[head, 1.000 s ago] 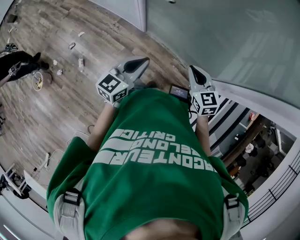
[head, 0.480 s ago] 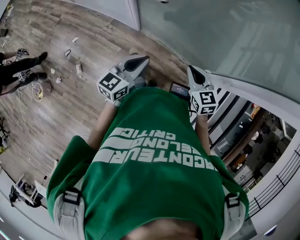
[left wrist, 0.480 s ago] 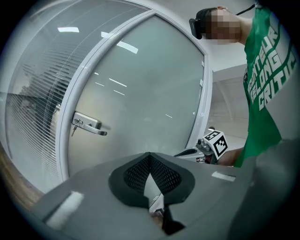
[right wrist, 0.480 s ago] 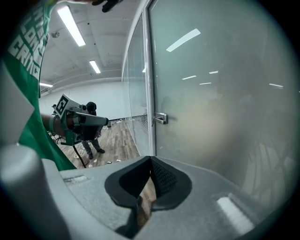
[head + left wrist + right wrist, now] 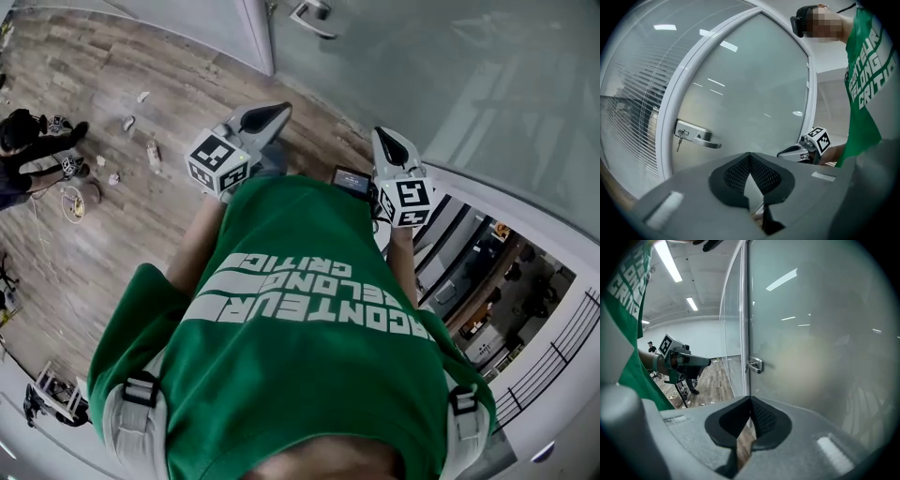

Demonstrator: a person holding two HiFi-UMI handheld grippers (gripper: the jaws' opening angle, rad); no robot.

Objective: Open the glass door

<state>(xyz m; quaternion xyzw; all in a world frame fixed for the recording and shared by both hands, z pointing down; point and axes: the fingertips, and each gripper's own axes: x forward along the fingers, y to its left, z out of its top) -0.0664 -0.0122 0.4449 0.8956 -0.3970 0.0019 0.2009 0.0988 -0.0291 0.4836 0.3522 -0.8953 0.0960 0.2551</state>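
Facing glass door (image 5: 811, 357), left gripper (image 5: 750, 155) and right gripper (image 5: 751, 399) closed empty, key (image 5: 678, 139) only in left gripper view

Your head camera looks steeply down past your green shirt (image 5: 309, 375) to the wooden floor (image 5: 112, 225) on the left. Each gripper view sits low behind its own jaws, facing the glass door (image 5: 754, 93) close ahead; both share its handle (image 5: 754, 365)

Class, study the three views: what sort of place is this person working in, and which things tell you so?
Probably an office or lab interior: a frosted glass door with a metal lever handle, a wood-pattern floor, and ceiling strip lights.
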